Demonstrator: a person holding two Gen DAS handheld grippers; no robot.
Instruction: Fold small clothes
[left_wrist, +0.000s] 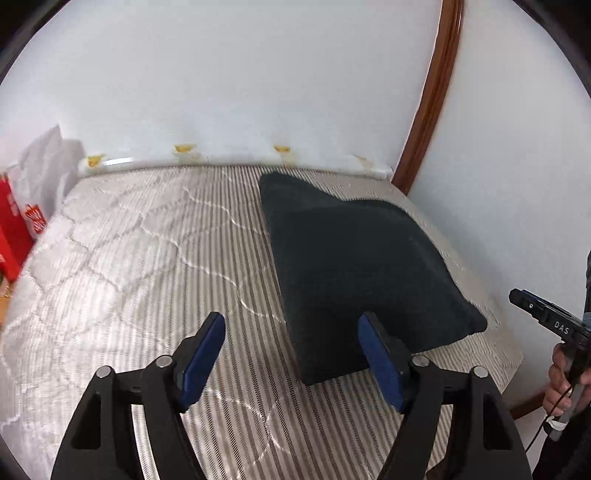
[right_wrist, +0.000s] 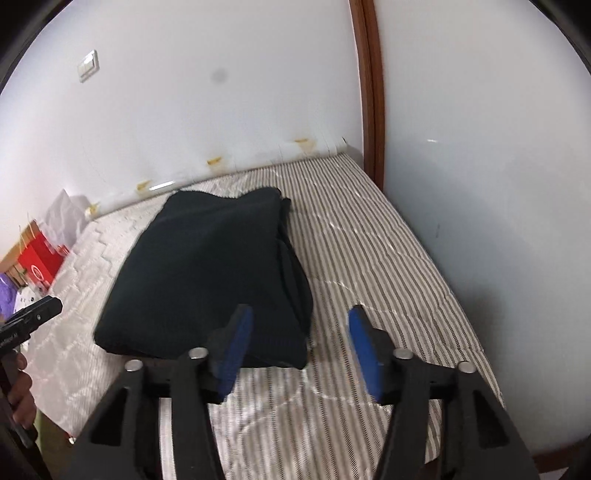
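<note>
Left gripper (left_wrist: 291, 354): nearest item in the left wrist view; blue-padded fingers spread wide, nothing between them; raised above the mattress, not touching the cloth

Right gripper (right_wrist: 301, 347): nearest item in the right wrist view; fingers likewise spread, empty; its tip also shows at the right edge of the left wrist view, well off to the side

Dark garment (left_wrist: 354, 266): task item; black or very dark green, thick, already doubled into a compact block. Lies just ahead of both claws: ahead and to the right of the left claw, whose right finger overlaps its near edge in the picture; ahead and to the left of the right claw, whose left finger overlaps its near corner. Contact cannot be told in either view. Long axis runs away from the claws toward the wall. Layered fold edges show on the side facing the right claw

Judgement: folding looks far along or done; the garment sits between the two claws, neither clearly nearer, and any further fold would cross the long axis, near end carried to far end

Striped mattress (left_wrist: 155, 266): quilted, under the garment, extends beyond the claws to the wall

White wall (left_wrist: 221, 81): beyond the mattress, brown wooden trim (left_wrist: 432, 103) further right

Red bag (left_wrist: 14, 236): far left of the left claw, at the mattress edge
</note>
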